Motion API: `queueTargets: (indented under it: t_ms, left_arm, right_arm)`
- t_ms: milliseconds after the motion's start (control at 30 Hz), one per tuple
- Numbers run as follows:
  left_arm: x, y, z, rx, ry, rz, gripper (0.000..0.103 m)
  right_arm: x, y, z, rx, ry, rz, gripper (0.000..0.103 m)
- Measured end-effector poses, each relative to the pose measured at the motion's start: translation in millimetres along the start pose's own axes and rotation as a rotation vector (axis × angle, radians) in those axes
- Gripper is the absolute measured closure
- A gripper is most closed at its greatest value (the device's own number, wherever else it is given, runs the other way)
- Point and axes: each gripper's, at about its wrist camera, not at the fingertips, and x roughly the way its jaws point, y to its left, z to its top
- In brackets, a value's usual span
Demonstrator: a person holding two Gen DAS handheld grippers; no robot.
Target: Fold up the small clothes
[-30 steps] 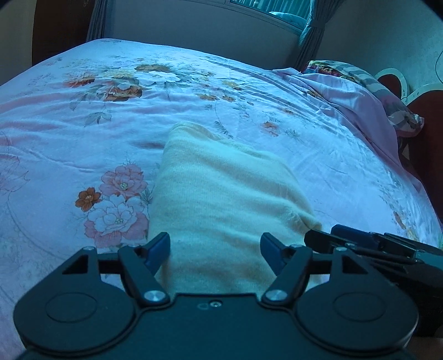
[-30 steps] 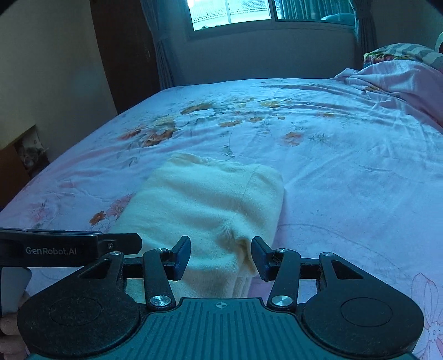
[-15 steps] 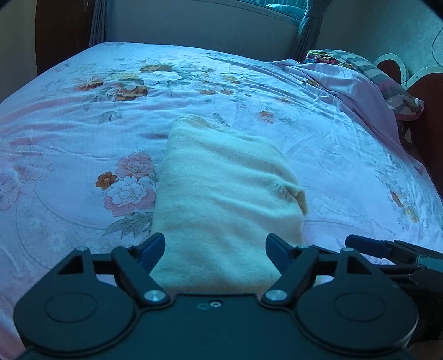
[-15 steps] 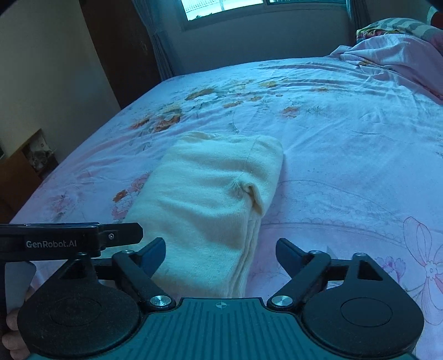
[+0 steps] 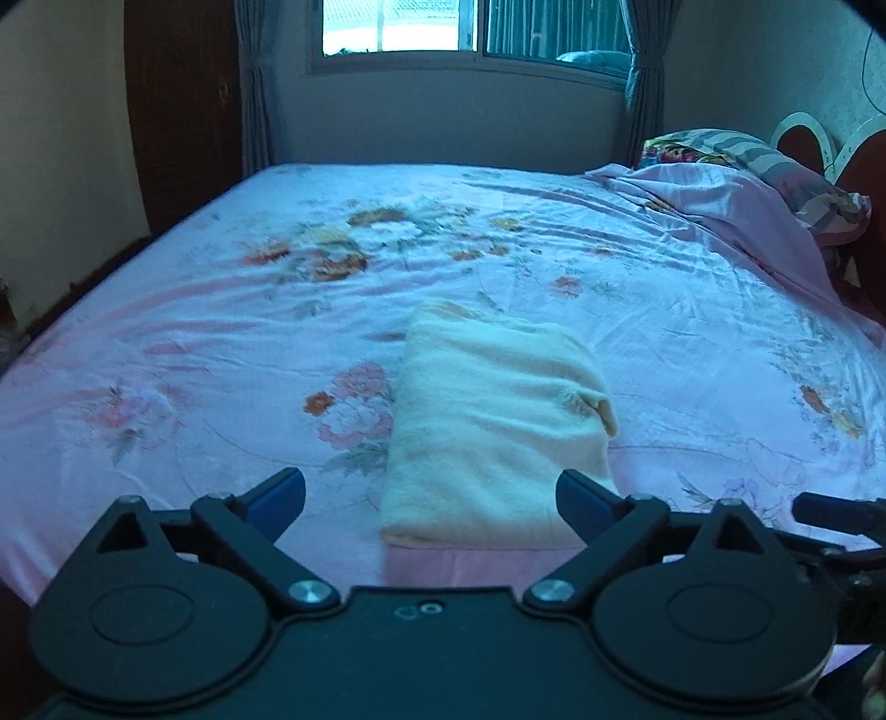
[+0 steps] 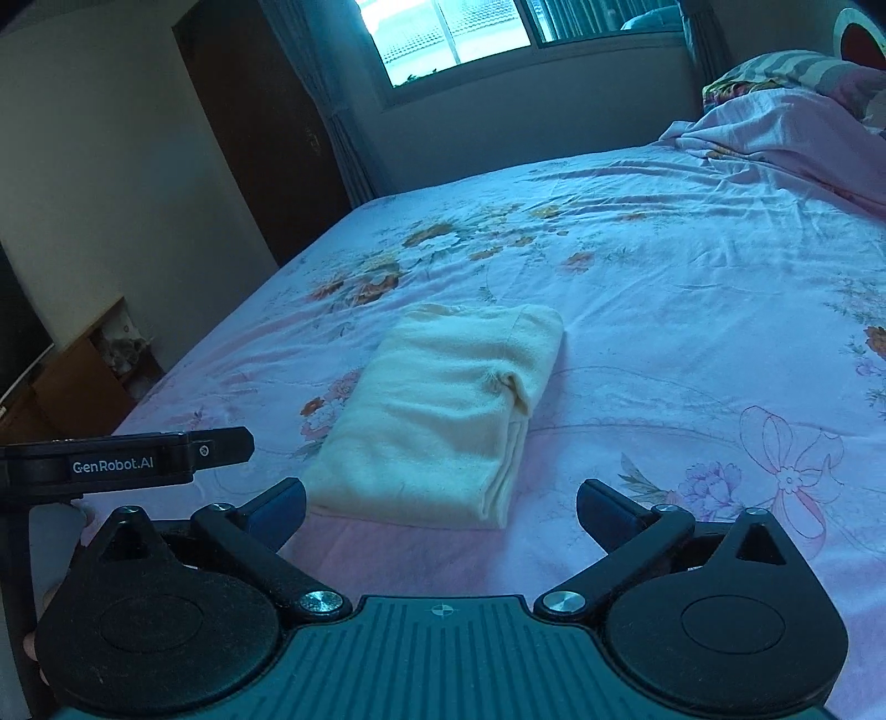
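A cream knitted garment (image 5: 493,426) lies folded into a thick rectangle on the pink floral bedsheet (image 5: 194,343). It also shows in the right wrist view (image 6: 443,415), with its layered edges toward the near right. My left gripper (image 5: 431,490) is open and empty, held back from the garment's near edge. My right gripper (image 6: 440,504) is open and empty, just short of the garment's near end. The left gripper's body (image 6: 127,457) shows at the left of the right wrist view.
A rumpled pink blanket (image 5: 736,221) and a striped pillow (image 5: 775,160) lie at the bed's far right by the headboard (image 5: 803,133). A window (image 5: 470,27) with curtains is on the far wall. A dark door (image 6: 260,122) and low wooden furniture (image 6: 72,382) stand left of the bed.
Both grippers opened wide and pulled back and up from the folded garment, which stays on the bed. The views now take in the whole bed and window.
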Motion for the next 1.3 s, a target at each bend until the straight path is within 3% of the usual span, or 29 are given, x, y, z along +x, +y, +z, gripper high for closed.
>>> queueTargets:
  t_ms: [100,267,333,467,700,933,1300]
  left_arm:
    - [-25,-5,0,0.0,-0.032,0.024,0.006]
    - [-53,-4,0,-0.062,-0.02,-0.054,0.005]
    - [-57,-8,0,-0.055,0.007,-0.024,0.005]
    - [-65,-17,-5,-0.033,-0.012,0.021,0.005]
    - [-69,-23,-13,-0.039,-0.078,0.011,0.005]
    - [-61,-26,-11,-0.036,-0.023,0.0,0.005]
    - [-62,-29,-12,-0.042,-0.017,0.001,0.005]
  right_arm:
    - [-21,6,-6,-0.001,-0.024,-0.02,0.0]
    - [-56,18,-9,-0.032,-0.084,-0.063,0.0]
    - [-70,27,-10,-0.113,-0.142,-0.087,0.0]
    - [-86,35,-16,-0.18,-0.23,-0.098,0.0]
    - [-82,22,-16,-0.126,-0.184,-0.151,0.0]
    - [-92,19,-10,-0.103,-0.209,-0.166,0.0]
    - [-91,12,-10,-0.104,-0.209,-0.16,0.0]
